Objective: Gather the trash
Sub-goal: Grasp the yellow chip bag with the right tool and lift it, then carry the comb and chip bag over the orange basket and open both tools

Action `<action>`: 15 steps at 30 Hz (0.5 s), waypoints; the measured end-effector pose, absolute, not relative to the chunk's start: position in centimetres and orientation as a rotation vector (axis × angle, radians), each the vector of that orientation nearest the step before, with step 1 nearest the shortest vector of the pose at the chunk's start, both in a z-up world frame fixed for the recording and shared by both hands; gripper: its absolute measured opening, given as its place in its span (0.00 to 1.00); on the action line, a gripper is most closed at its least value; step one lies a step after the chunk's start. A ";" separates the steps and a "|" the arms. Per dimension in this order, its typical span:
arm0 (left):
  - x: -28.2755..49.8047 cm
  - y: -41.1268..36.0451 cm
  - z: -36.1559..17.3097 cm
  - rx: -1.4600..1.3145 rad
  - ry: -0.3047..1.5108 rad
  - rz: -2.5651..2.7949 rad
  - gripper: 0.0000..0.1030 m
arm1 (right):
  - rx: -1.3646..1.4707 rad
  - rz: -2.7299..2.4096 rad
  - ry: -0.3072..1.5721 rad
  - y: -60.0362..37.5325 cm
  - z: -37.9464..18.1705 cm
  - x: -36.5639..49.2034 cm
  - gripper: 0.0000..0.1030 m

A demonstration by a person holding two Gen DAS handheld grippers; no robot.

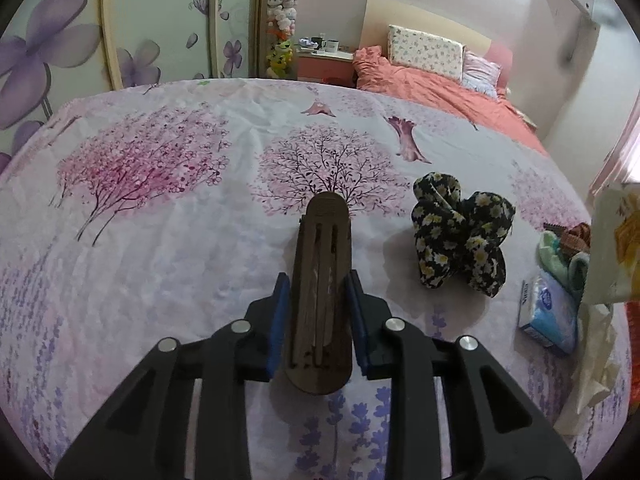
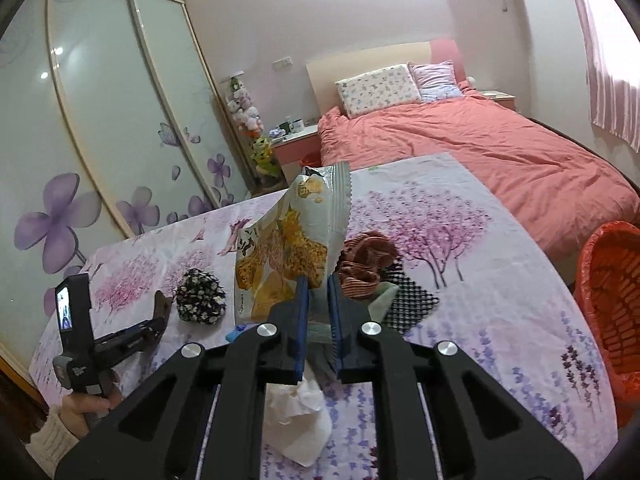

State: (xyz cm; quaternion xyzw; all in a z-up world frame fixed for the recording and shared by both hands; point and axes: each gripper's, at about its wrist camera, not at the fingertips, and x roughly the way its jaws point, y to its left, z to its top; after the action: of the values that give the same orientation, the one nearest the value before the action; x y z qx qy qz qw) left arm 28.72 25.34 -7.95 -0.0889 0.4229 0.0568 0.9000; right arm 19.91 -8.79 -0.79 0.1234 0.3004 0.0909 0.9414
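My right gripper (image 2: 317,280) is shut on the lower edge of a crinkled snack bag (image 2: 288,240), white-green with yellow print, which stands up above the table. The same bag shows at the right edge of the left wrist view (image 1: 616,240). Below it lies a crumpled white tissue (image 2: 296,420). My left gripper (image 1: 318,280) is shut on a flat brown slotted wooden piece (image 1: 326,216) that sticks out forward over the tablecloth. In the right wrist view that left gripper (image 2: 160,312) sits at the far left, held by a hand (image 2: 86,404).
A cloth with pink trees covers the table (image 1: 160,240). On it lie a black floral cloth (image 1: 460,236), a blue tissue pack (image 1: 550,316), a brown striped cloth (image 2: 366,264) and black mesh (image 2: 412,300). An orange-lined basket (image 2: 612,300) stands beside the table at right. A bed is behind.
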 end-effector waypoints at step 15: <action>27.3 23.6 -5.7 -0.121 0.831 0.102 0.27 | 0.286 0.164 0.575 -11.4 -0.3 18.6 0.10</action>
State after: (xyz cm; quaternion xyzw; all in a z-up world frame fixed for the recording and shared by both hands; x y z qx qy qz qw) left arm 27.29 23.64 -5.70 -0.0587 0.4032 0.0494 0.9119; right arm 18.57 -11.42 -0.28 0.1403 0.2821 0.0808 0.9456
